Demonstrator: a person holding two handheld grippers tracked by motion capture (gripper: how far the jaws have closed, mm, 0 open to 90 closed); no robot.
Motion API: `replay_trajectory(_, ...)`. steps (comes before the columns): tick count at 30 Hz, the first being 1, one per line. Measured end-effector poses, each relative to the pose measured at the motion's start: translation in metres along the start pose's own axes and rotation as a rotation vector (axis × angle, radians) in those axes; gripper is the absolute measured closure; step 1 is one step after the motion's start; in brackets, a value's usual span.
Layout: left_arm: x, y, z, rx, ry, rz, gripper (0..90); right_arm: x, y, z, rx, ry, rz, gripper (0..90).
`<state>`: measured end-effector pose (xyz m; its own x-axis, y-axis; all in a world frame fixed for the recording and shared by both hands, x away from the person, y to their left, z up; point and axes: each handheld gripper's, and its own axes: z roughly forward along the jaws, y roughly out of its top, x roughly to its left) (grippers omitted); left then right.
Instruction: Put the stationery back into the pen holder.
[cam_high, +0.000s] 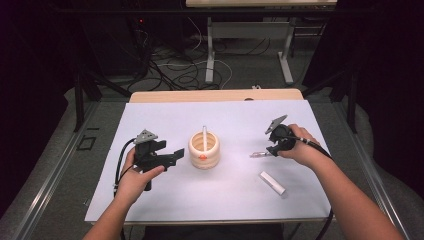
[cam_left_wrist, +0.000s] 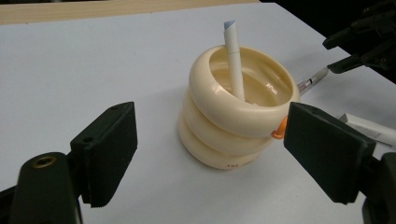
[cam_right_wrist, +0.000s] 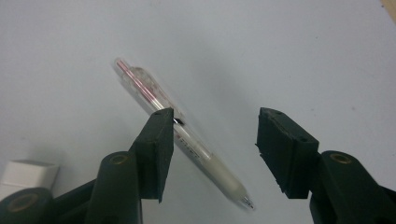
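While the right tool (cam_right_wrist: 212, 156) hangs over a clear pen (cam_right_wrist: 180, 135) lying flat on the white desk (cam_high: 165, 117), its two black jaws stand part-way apart, straddling the barrel, and no pad is pressing on it. From the right gripper view the pen runs diagonally, its red-lined clear end up and to the left, its pale grip and tip down toward the right. One jaw sits over the middle of the barrel, the other stands off to the side with bare desk beneath it. A small white block (cam_right_wrist: 25, 175) lies at the lower left corner of that view.

Over to the high view: the right tool (cam_high: 270, 150) sits at the right of the desk, held in a hand, with the pen (cam_high: 260, 155) just under it. A white capped stick (cam_high: 272, 183) lies nearer the person, apart from the pen.

The left tool (cam_high: 176, 155) is held at the left, jaws wide and holding nothing, pointing at a cream ribbed cup (cam_high: 204, 150) in the middle of the desk. From the left gripper view the cup (cam_left_wrist: 233, 135) stands upright between and beyond the pads, untouched, with a white marker (cam_left_wrist: 233, 60) leaning inside it and an orange spot at its right side.
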<state>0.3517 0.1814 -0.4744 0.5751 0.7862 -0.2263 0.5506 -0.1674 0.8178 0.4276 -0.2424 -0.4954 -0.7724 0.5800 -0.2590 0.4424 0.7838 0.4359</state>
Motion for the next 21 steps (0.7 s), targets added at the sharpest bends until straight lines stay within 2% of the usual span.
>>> replay_trajectory(1,0.000,0.000,0.000,0.002,0.000,0.000,17.6,-0.002,-0.001,0.001,0.013,0.001,-0.028,46.1)
replay_trajectory(3,0.000,0.000,0.000,0.001,-0.001,-0.002,17.7,-0.002,-0.003,0.005,0.016,0.003,-0.054,46.3)
replay_trajectory(7,0.001,0.000,0.001,-0.009,0.004,-0.006,18.0,0.000,-0.005,0.009,0.050,-0.005,-0.174,46.8)
replay_trajectory(8,0.001,0.000,0.001,-0.009,0.003,-0.006,18.1,0.000,-0.007,0.012,0.032,-0.018,-0.222,46.9)
replay_trajectory(10,0.001,-0.001,0.000,-0.006,0.005,-0.008,18.2,0.001,-0.007,0.012,0.057,-0.019,-0.272,46.8)
replay_trajectory(12,0.001,0.000,-0.001,0.010,-0.005,-0.007,18.3,0.001,-0.008,0.014,0.054,-0.023,-0.305,46.7)
replay_trajectory(16,0.001,0.000,0.000,-0.008,0.006,-0.007,18.6,0.000,-0.010,0.014,0.075,-0.039,-0.349,46.3)
replay_trajectory(17,0.001,0.000,0.000,-0.008,0.006,-0.007,18.7,0.000,-0.010,0.015,0.075,-0.041,-0.347,46.6)
replay_trajectory(18,0.001,0.000,0.000,-0.008,0.007,-0.008,18.7,-0.002,-0.010,0.015,0.082,-0.034,-0.369,47.9)
replay_trajectory(19,0.002,-0.001,0.000,-0.007,0.007,-0.008,18.8,-0.002,-0.011,0.015,0.100,-0.029,-0.376,49.1)
replay_trajectory(20,0.002,0.000,-0.001,0.014,-0.006,-0.005,18.9,-0.002,-0.012,0.015,0.119,-0.028,-0.390,49.7)
replay_trajectory(21,0.002,-0.001,0.001,-0.001,0.003,-0.010,19.0,-0.001,-0.013,0.015,0.138,-0.029,-0.384,51.0)
